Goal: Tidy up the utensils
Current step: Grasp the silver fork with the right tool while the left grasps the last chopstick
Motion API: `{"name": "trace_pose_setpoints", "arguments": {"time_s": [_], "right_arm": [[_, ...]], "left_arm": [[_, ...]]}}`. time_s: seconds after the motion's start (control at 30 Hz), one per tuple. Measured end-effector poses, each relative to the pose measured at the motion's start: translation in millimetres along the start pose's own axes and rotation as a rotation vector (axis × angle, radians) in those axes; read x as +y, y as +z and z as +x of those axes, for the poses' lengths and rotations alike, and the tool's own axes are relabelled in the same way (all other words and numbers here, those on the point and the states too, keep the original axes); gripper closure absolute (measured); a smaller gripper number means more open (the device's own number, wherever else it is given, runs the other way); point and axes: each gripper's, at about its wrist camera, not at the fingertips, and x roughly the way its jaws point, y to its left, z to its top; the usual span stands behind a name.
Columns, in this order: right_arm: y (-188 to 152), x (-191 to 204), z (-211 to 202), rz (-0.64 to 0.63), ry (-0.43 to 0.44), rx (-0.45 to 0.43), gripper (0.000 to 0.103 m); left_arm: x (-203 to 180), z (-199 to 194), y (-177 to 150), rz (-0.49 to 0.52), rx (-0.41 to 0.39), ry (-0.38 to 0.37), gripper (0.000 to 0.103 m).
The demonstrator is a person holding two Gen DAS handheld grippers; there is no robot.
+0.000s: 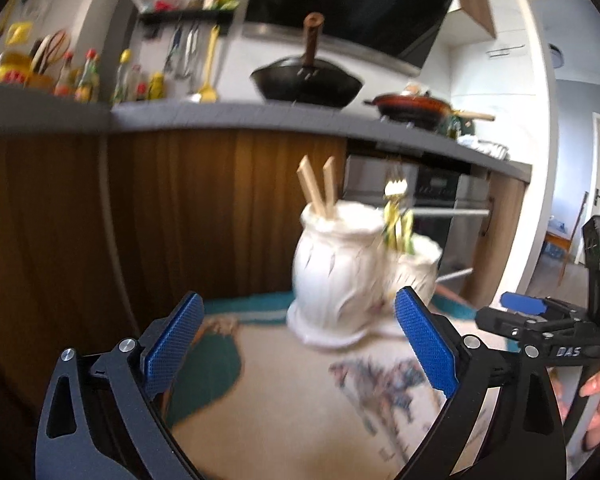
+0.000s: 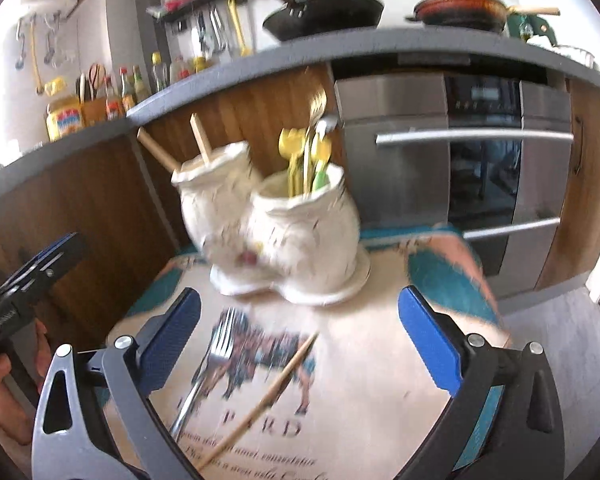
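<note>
A white ceramic double-pot holder point(image 2: 284, 232) stands at the table's far side; it also shows in the left wrist view point(image 1: 336, 276). Its left pot holds two wooden chopsticks point(image 2: 200, 144), its right pot several yellow and green utensils point(image 2: 304, 160). A silver fork point(image 2: 208, 368) and a loose wooden chopstick point(image 2: 268, 392) lie on the printed cloth between my right gripper's fingers. My right gripper point(image 2: 300, 344) is open and empty above them. My left gripper point(image 1: 300, 344) is open and empty, facing the holder. The right gripper point(image 1: 528, 308) shows at the left view's right edge.
The table carries a beige and teal printed cloth point(image 2: 380, 360). Behind it stand a wooden-fronted kitchen counter point(image 1: 180, 216), a steel oven point(image 2: 480, 168), pans point(image 1: 308, 80) on the stove and bottles point(image 1: 84, 76) at left. Both views are blurred.
</note>
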Motion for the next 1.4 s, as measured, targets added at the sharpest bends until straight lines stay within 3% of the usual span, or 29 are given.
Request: {"name": "trace_pose_setpoints", "arguments": {"time_s": [0.23, 0.57, 0.73, 0.8, 0.9, 1.07, 1.4], "right_arm": [[-28.9, 31.0, 11.9, -0.077, -0.024, 0.121, 0.005], [-56.4, 88.6, 37.8, -0.223, -0.055, 0.263, 0.006], [-62.2, 104.1, 49.5, -0.260, -0.069, 0.314, 0.025], [-63.1, 108.5, 53.7, -0.269, -0.080, 0.331, 0.046], [-63.6, 110.2, 61.6, -0.255, -0.082, 0.364, 0.066], [-62.6, 112.9, 67.0, -0.234, -0.072, 0.366, 0.091], [-51.6, 91.7, 50.7, -0.113, -0.029, 0.302, 0.098]], "left_arm": [[22.9, 3.9, -28.0, -0.063, 0.078, 0.024, 0.007], [26.5, 8.0, -33.3, -0.069, 0.130, -0.023, 0.007], [35.1, 8.6, -30.6, -0.100, 0.131, -0.037, 0.007], [37.0, 11.2, -30.6, -0.112, 0.140, -0.041, 0.007], [36.3, 11.0, -29.9, -0.110, 0.135, -0.047, 0.007], [33.1, 9.7, -29.5, -0.090, 0.124, -0.039, 0.007], [33.7, 10.3, -30.0, -0.093, 0.126, -0.040, 0.007]]}}
